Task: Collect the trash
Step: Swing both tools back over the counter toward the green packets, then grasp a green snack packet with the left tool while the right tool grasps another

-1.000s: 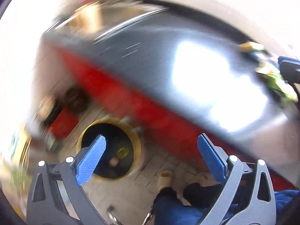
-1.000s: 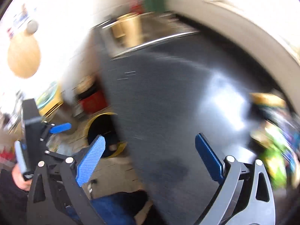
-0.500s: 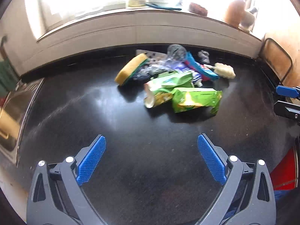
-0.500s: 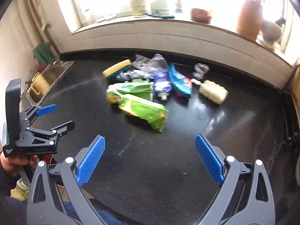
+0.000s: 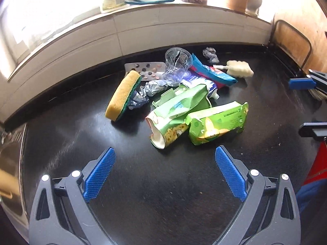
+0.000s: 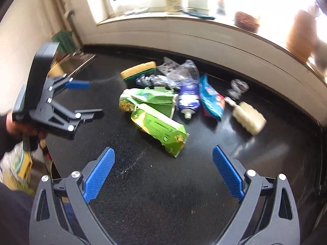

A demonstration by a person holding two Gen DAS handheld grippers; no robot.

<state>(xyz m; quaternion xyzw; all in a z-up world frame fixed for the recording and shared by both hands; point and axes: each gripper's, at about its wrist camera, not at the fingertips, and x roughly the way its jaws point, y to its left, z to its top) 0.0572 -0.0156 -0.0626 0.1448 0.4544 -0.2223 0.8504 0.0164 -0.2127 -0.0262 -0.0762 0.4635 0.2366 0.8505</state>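
A pile of trash lies on the black counter [image 5: 81, 143]: two crumpled green cartons [image 5: 218, 122] [image 6: 159, 128], a yellow sponge [image 5: 122, 96], a clear plastic cup [image 5: 177, 65], a blister pack [image 5: 147, 69], crumpled foil [image 5: 151, 89], a blue wrapper [image 5: 210, 73], a purple tube [image 6: 189, 98] and a white sponge brush [image 5: 239, 69]. My left gripper [image 5: 164, 173] is open and empty, just short of the cartons. My right gripper [image 6: 162, 173] is open and empty, near the front carton. The left gripper also shows in the right wrist view [image 6: 81, 98].
A tiled ledge and window sill [image 5: 143, 20] with a jar, a brown pot and other items run behind the counter. A steel sink [image 5: 8, 163] lies at the left end. A wire rack [image 5: 292, 40] stands at the right.
Both grippers swung from the floor bin and counter edge to face the trash pile, then moved closer to it. Both stayed open.
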